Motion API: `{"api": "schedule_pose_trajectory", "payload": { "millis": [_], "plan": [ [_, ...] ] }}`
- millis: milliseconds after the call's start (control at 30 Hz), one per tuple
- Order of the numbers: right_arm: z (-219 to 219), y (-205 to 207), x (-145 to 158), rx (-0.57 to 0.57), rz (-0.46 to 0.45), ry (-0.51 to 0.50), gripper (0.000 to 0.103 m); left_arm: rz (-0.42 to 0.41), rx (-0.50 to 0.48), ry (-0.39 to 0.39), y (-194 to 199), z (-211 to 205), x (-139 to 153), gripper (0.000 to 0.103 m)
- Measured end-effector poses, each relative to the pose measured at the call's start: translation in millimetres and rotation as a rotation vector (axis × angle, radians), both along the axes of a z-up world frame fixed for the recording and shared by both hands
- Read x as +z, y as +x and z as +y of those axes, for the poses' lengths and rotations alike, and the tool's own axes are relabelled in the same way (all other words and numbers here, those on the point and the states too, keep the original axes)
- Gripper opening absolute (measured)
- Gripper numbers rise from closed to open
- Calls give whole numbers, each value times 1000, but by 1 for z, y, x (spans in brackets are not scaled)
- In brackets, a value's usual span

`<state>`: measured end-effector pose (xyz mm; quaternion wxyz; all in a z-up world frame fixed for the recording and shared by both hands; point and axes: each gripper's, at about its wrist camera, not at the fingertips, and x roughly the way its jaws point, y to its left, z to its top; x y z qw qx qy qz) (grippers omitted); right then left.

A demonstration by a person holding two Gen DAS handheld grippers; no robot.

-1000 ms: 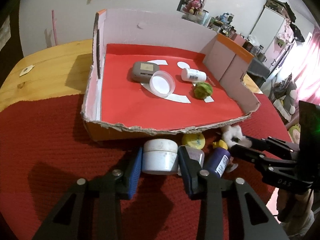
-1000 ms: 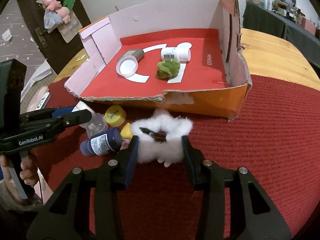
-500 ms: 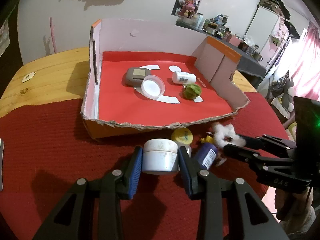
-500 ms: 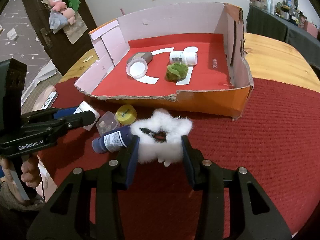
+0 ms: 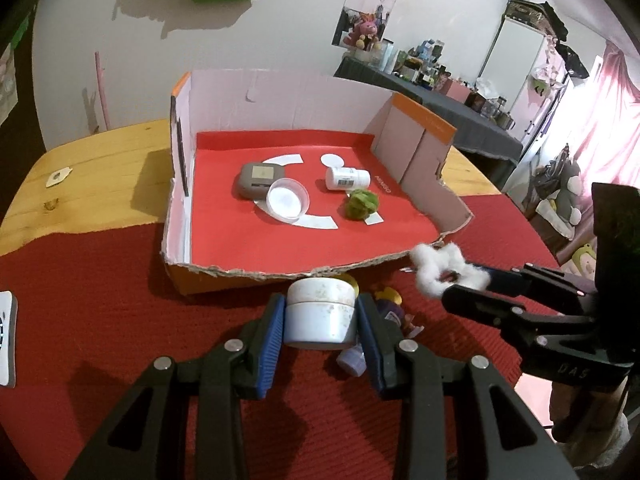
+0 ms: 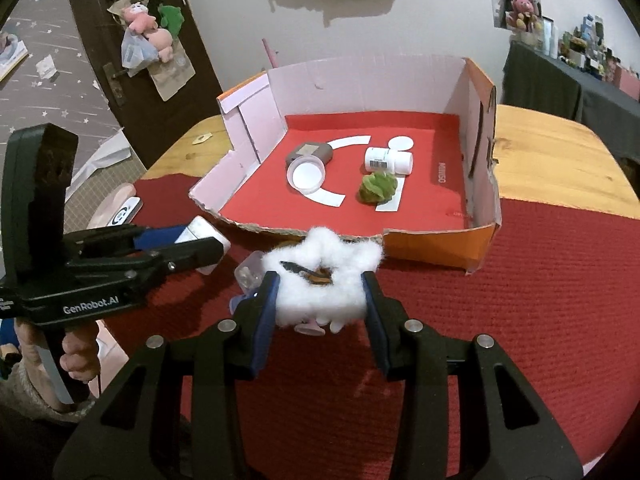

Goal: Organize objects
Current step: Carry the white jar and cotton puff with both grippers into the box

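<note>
Both jaws were clamped: the left gripper (image 5: 320,322) on a white jar (image 5: 321,312), the right gripper (image 6: 319,300) on a white fluffy toy (image 6: 322,276); the open box (image 5: 176,248) lay at twelve o'clock, nearer the jar

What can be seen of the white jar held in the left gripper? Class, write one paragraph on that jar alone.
The white jar is a squat, round cosmetic-type tub, apparently plastic, with a slightly wider screw lid closed on top. Its surface looks scuffed and speckled. It stands upright, clamped at its sides between the blue pads of the left gripper, in front of the torn front edge of the cardboard box. Only the pads visibly touch it; its base cannot be seen.
</note>
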<state>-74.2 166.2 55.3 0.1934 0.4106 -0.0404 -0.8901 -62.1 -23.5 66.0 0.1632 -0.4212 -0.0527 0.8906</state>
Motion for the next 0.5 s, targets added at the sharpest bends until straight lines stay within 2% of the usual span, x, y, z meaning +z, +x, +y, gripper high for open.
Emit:
{"api": "schedule_pose_trajectory", "payload": {
  "millis": [500],
  "plan": [
    [-4, -22, 25, 41, 33, -1, 39, 13, 14, 2, -28, 0, 10, 38]
  ]
}}
